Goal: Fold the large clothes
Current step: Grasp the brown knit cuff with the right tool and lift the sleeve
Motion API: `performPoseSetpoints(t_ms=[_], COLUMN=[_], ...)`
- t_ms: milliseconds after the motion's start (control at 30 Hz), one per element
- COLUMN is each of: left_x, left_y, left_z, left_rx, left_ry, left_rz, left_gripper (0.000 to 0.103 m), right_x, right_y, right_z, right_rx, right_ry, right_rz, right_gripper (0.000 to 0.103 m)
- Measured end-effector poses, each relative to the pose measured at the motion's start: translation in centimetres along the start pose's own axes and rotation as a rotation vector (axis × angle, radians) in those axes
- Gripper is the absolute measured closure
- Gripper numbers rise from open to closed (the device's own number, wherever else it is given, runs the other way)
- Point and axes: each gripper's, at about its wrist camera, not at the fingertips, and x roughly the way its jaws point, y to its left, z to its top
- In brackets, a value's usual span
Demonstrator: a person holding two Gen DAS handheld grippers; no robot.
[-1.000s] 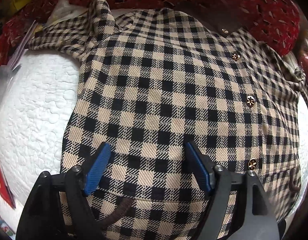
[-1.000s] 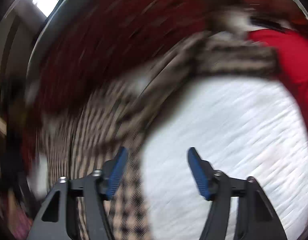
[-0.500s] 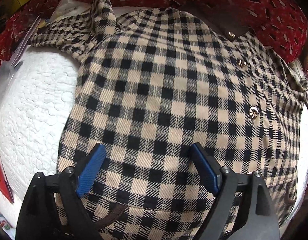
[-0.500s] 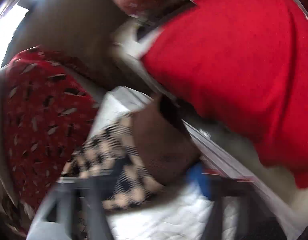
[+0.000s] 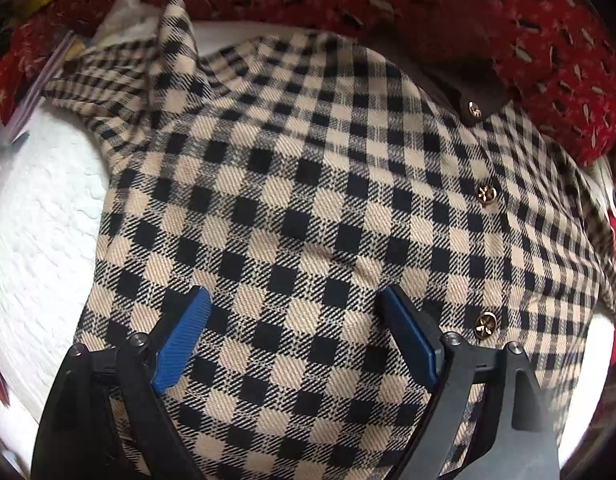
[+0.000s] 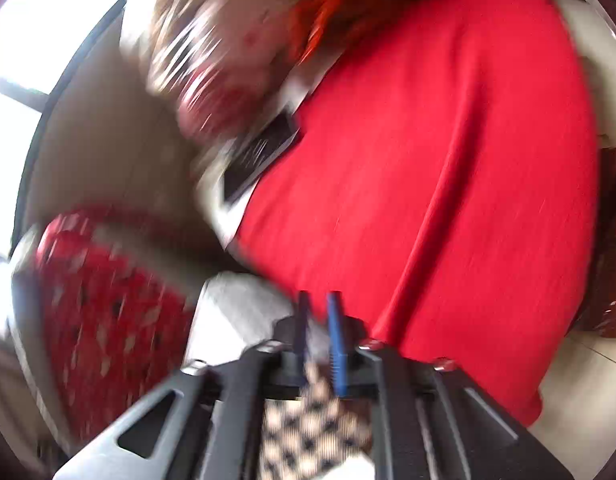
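A beige-and-black checked shirt (image 5: 308, 208) with gold buttons lies spread on a white quilted surface (image 5: 39, 232) in the left wrist view. My left gripper (image 5: 293, 324) is open, its blue pads just above the shirt's lower part, holding nothing. In the blurred right wrist view my right gripper (image 6: 320, 320) is shut on a piece of the checked shirt (image 6: 308, 420), which hangs down between the fingers towards the camera.
A red patterned blanket (image 5: 428, 12) lies behind the shirt and shows in the right wrist view (image 6: 107, 300). A large red cloth (image 6: 448, 160) fills the right wrist view. A dark flat object (image 6: 259, 160) lies beside it. A bright window is at the left.
My right gripper swung off the white surface, closed on a piece of the checked shirt and lifted it. My left gripper moved slightly forward over the shirt, still open.
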Motion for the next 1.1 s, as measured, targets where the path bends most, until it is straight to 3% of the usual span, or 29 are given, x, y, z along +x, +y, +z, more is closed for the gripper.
performPoseSetpoints(t_ms=[33,100,167,300,367,400,467,533,567,600,633,667,767,833,900,1000,1100], left_x=[0.0,0.0,-0.1,0.1,-0.1,-0.1,-0.2,-0.1,-0.1,-0.1,-0.2,-0.4,-1.5,-2.0,-1.3,0.6,0.4], left_y=[-0.1,0.0,0.0,0.3,0.1,0.2,0.2,0.2,0.1,0.1,0.1,0.1,0.2,0.5,0.5,0.5,0.4], left_z=[-0.1,0.0,0.2,0.4,-0.1,-0.3,-0.6,-0.7,-0.7,-0.6,-0.5,-0.1,0.8,1.2,1.4,0.8,0.6], left_rx=[-0.001,-0.007,-0.007,-0.011,-0.008,-0.009,-0.014,-0.018,-0.018,-0.019,-0.021,-0.022,-0.033,-0.056,-0.059,-0.065,-0.05], left_ry=[0.002,0.013,0.024,0.029,0.025,0.026,0.029,0.035,0.038,0.043,0.049,0.053,0.011,-0.014,0.003,0.059,0.046], left_rz=[0.0,-0.007,-0.01,-0.009,-0.003,-0.003,0.004,0.007,0.008,0.008,0.01,0.011,-0.005,-0.026,-0.015,0.003,-0.001], left_gripper=[0.015,0.015,0.015,0.015,0.015,0.015,0.014,0.014,0.014,0.014,0.014,0.014,0.015,0.014,0.014,0.014,0.014], right_x=[0.3,0.7,1.0,3.5,4.8,5.1,5.8,7.3,7.9,7.8,7.1,6.4,1.7,-1.4,-1.1,3.1,3.4], right_y=[0.5,1.4,0.7,-3.4,-5.5,-5.8,-5.5,-4.9,-4.3,-3.8,-2.9,-1.7,0.8,2.2,2.8,0.4,0.0], right_z=[-1.4,-4.6,-6.7,-9.6,-10.9,-11.1,-10.6,-9.9,-9.7,-9.7,-9.6,-9.0,-6.6,-6.1,-6.3,-7.3,-8.2], right_rx=[-0.04,-0.112,-0.11,0.119,0.301,0.347,0.35,0.354,0.36,0.347,0.307,0.251,0.128,-0.005,-0.112,-0.104,-0.047], right_ry=[0.03,0.065,0.081,0.14,0.162,0.13,0.086,0.112,0.115,0.093,0.057,0.042,-0.08,-0.161,-0.13,0.033,0.023], right_rz=[0.016,-0.003,-0.064,-0.099,0.025,0.057,0.106,0.142,0.151,0.157,0.15,0.151,0.297,0.325,0.193,-0.046,-0.06], right_gripper=[0.054,0.034,0.032,0.031,0.03,0.03,0.027,0.025,0.027,0.045,0.091,0.097,0.098,0.098,0.098,0.098,0.098])
